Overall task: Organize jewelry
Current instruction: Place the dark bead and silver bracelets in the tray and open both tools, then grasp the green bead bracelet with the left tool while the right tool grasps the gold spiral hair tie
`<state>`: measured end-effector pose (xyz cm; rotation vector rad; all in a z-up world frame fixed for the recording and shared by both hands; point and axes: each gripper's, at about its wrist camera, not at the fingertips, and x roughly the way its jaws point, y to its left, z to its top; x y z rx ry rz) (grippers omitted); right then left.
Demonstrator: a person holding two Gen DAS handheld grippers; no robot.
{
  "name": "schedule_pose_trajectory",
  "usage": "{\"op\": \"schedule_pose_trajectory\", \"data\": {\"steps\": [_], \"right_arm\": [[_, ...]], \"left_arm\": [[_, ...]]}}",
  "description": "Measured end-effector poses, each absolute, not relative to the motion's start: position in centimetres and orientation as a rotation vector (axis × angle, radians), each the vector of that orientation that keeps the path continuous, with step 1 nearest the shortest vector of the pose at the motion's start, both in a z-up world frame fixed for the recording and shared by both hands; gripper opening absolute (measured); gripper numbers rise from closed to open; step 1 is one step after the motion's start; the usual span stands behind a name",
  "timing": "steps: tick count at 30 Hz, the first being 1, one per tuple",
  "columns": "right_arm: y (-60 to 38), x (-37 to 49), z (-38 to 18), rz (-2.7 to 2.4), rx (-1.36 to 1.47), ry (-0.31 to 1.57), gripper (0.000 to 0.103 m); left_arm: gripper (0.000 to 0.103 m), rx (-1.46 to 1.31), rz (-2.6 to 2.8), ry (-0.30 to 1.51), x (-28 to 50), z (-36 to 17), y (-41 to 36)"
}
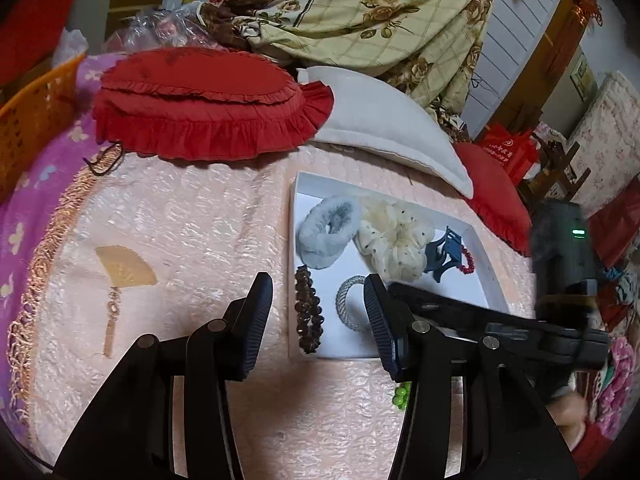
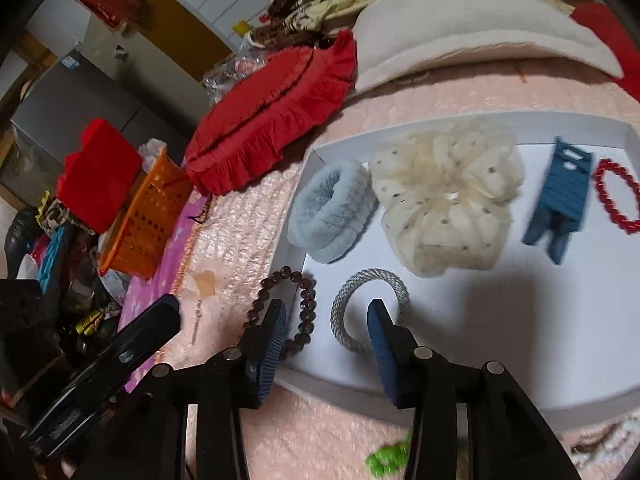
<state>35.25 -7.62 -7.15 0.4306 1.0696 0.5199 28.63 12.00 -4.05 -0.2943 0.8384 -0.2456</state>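
Observation:
A white tray (image 2: 520, 304) lies on the pink bedspread. It holds a grey fluffy scrunchie (image 2: 330, 216), a cream dotted scrunchie (image 2: 444, 196), a blue hair claw (image 2: 564, 196), a red bead bracelet (image 2: 618, 196) and a silver woven bangle (image 2: 370, 310). A brown bead bracelet (image 2: 280, 312) straddles the tray's left rim. Green beads (image 2: 388, 458) lie on the bedspread in front of the tray. My right gripper (image 2: 328, 320) is open and empty over the bangle and the brown bracelet. My left gripper (image 1: 318, 296) is open and empty above the same corner of the tray (image 1: 400, 344).
A red frilled cushion (image 1: 208, 104), a white pillow (image 1: 384, 124) and a floral quilt (image 1: 380, 12) lie behind the tray. An orange basket (image 2: 148, 216) stands at the bed's left edge. A fan pattern (image 1: 124, 268) marks the bedspread.

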Motion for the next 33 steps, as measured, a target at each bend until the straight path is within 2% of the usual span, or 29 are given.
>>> {"op": "schedule_pose_trajectory", "data": {"steps": [9,17,30,32,33], "right_arm": [[-16.5,26.8,-4.0,0.376,0.344,0.941,0.041],[-25.0,21.3,-9.0,0.199,0.428,1.005,0.041],[-23.3,20.7,-9.9,0.217,0.341,0.980,0.041],[-22.6,20.7,-9.7,0.242,0.331,0.981,0.041],[-22.1,20.8,-9.6,0.262,0.323,0.980,0.041]], "left_arm": [[0.047,-0.168,-0.240,0.803,26.0,-3.8,9.6],[0.047,-0.048,-0.335,0.896,24.3,-6.8,3.8],[0.046,0.056,-0.431,0.977,25.3,-11.3,-1.6],[0.018,0.085,-0.444,1.005,25.4,-11.8,-2.1],[0.008,0.106,-0.441,1.030,25.4,-12.1,-2.3]]}}
